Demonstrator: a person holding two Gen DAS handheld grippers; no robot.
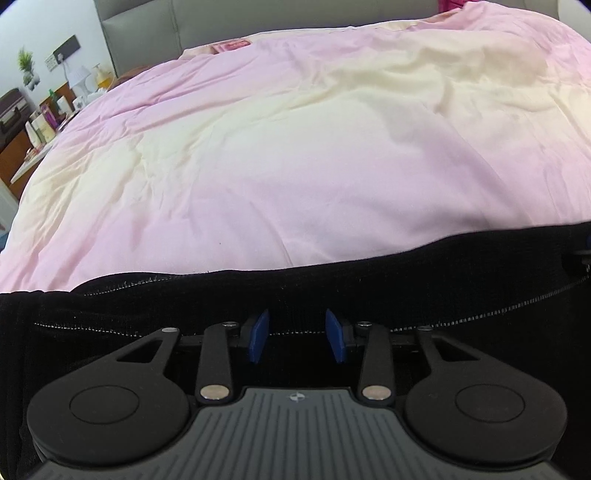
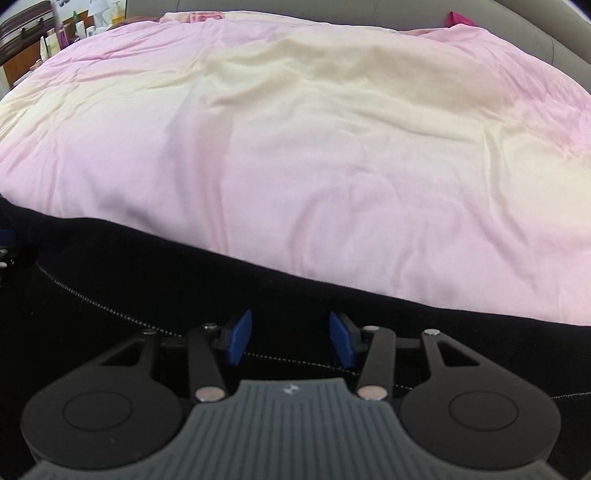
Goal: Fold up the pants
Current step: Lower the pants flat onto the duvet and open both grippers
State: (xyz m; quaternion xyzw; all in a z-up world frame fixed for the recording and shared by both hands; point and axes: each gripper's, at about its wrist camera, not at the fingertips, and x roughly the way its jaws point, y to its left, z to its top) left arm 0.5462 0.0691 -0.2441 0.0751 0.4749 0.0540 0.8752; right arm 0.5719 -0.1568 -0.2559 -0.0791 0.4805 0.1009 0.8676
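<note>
We see black pants point(image 1: 332, 295) along the near edge of the bed point(image 1: 295, 147); left gripper point(image 1: 298, 338) and right gripper point(image 2: 290, 341) fingers stand apart over the fabric, gripping nothing.

A big pink and cream blanket point(image 1: 295, 147) covers the bed. A grey headboard point(image 1: 147, 33) stands behind it. Bottles and a small plant point(image 1: 25, 62) sit beside it.

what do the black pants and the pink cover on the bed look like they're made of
Pants: probably a ribbed knit or fine corduroy, matte black, with fine ridges and pale stitching along the seam.
Cover: likely smooth cotton or microfibre, soft low sheen, creased, fading from pink to cream.
</note>
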